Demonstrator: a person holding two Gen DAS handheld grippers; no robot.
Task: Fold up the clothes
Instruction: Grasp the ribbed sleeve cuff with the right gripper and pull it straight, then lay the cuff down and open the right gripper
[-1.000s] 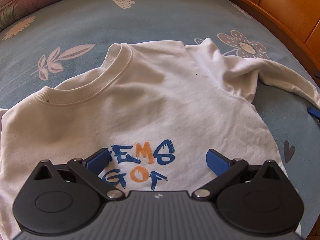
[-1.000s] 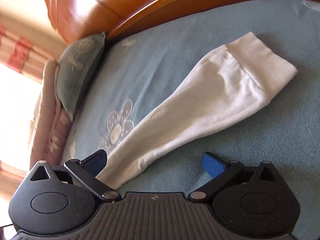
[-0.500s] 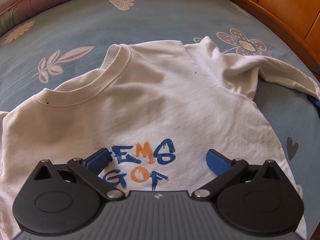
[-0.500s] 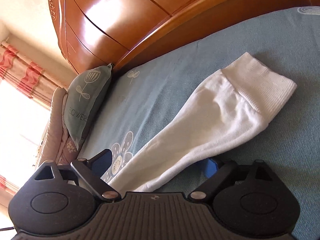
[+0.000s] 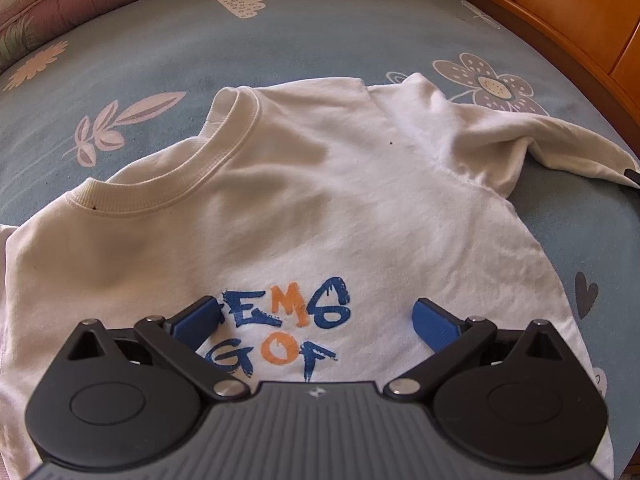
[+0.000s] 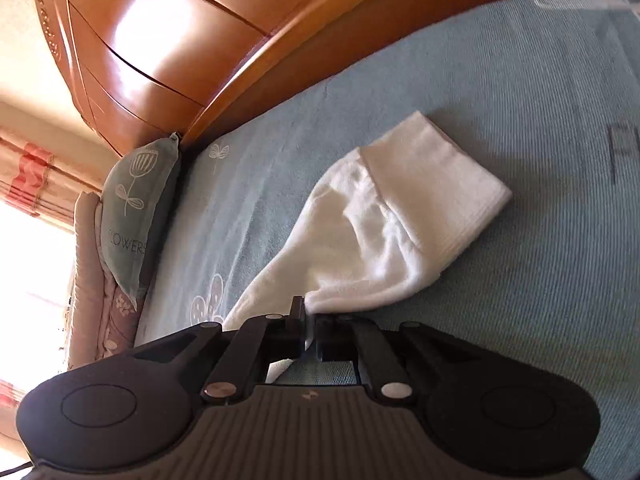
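Observation:
A white long-sleeved shirt (image 5: 304,200) with blue and orange letters lies flat on the blue bedsheet (image 5: 320,32), collar toward the far left. My left gripper (image 5: 316,316) hovers open over the print, nothing between its blue fingers. The shirt's right sleeve (image 5: 560,148) stretches off to the right edge. In the right wrist view that sleeve (image 6: 384,224) lies across the sheet with its ribbed cuff (image 6: 444,176) at the far end. My right gripper (image 6: 308,320) is shut on the sleeve's near edge, bunching the cloth at its fingertips.
A wooden headboard (image 6: 168,32) curves along the bed's far side. A grey-green cushion (image 6: 136,208) and a pink quilt (image 5: 60,4) lie by it. Curtains (image 6: 24,176) hang at the left. Bare sheet (image 6: 540,280) surrounds the sleeve.
My right gripper moved forward over the sleeve and its jaws went from wide open to shut on the cloth. The left gripper and the shirt's body stayed still.

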